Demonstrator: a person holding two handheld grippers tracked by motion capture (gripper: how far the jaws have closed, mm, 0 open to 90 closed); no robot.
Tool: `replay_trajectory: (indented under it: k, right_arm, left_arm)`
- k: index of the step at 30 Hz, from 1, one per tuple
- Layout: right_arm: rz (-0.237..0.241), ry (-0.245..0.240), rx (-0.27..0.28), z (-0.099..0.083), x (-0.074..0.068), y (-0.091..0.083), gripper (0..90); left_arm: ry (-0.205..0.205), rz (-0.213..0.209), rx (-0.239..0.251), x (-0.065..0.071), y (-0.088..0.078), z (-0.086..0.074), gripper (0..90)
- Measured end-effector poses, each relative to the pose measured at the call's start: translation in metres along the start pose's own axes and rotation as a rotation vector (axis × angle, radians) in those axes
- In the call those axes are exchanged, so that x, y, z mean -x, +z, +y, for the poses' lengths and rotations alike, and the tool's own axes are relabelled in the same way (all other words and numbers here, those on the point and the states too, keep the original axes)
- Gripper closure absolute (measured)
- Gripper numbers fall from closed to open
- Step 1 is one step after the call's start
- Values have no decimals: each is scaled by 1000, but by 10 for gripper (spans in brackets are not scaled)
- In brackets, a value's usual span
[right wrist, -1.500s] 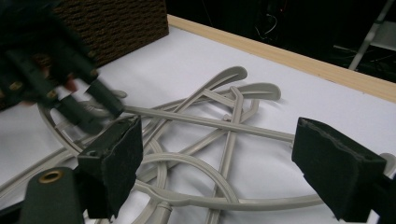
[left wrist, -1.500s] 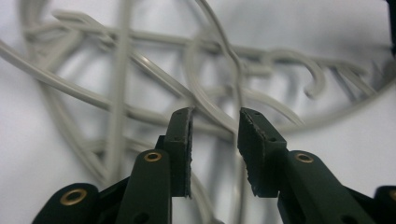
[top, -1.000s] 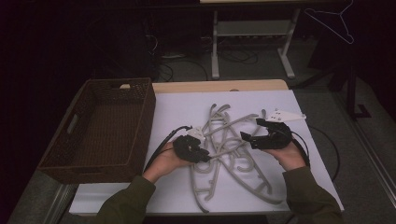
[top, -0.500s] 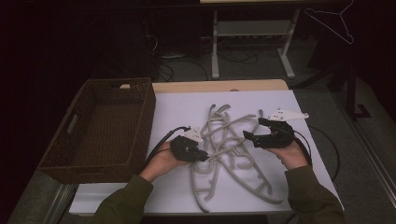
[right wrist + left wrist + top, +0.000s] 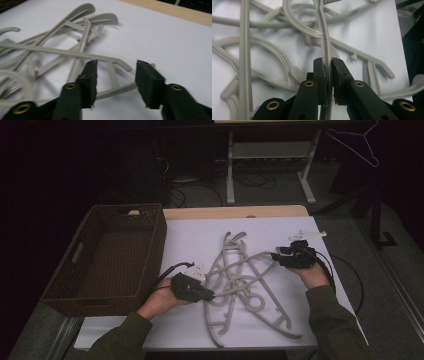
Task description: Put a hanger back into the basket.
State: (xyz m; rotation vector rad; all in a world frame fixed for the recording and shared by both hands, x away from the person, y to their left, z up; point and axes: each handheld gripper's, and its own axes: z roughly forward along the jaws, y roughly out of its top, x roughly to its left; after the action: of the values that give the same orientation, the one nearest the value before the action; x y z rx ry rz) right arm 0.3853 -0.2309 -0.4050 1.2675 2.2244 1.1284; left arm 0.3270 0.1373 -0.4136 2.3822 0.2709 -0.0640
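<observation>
Roughly four tangled hangers, one basket

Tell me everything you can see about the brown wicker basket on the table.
The brown woven wicker basket is rectangular and open-topped, with fairly deep walls and a slot handle cut into its near-left wall. It sits upright at the left end of the table, beside the white sheet that carries the tangled grey plastic hangers. Its inside is dim, and nothing can be made out in it. A small pale thing shows at its far rim; what it is cannot be told. Neither gripper touches it.
</observation>
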Motion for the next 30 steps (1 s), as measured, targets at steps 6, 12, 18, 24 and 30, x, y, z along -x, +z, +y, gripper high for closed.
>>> replay_trajectory:
  k: [6, 12, 18, 24, 30]
  right_arm:
    - [-13, -19, -63, -2, 1, 22, 774]
    - [-23, -68, -91, -2, -2, 36, 884]
    - [-44, -103, -114, 5, -7, 41, 894]
    - [-60, -116, -142, 4, -8, 44, 896]
    - [-76, -121, -186, 0, -7, 40, 896]
  left_arm:
    - [-28, 7, -35, -2, 4, -8, 812]
    - [-73, 50, 47, 4, -10, -10, 751]
    - [-107, 72, 39, 23, -28, -16, 900]
    - [-150, 104, -56, 31, -18, -32, 900]
    - [-182, 169, -86, 20, -15, -34, 900]
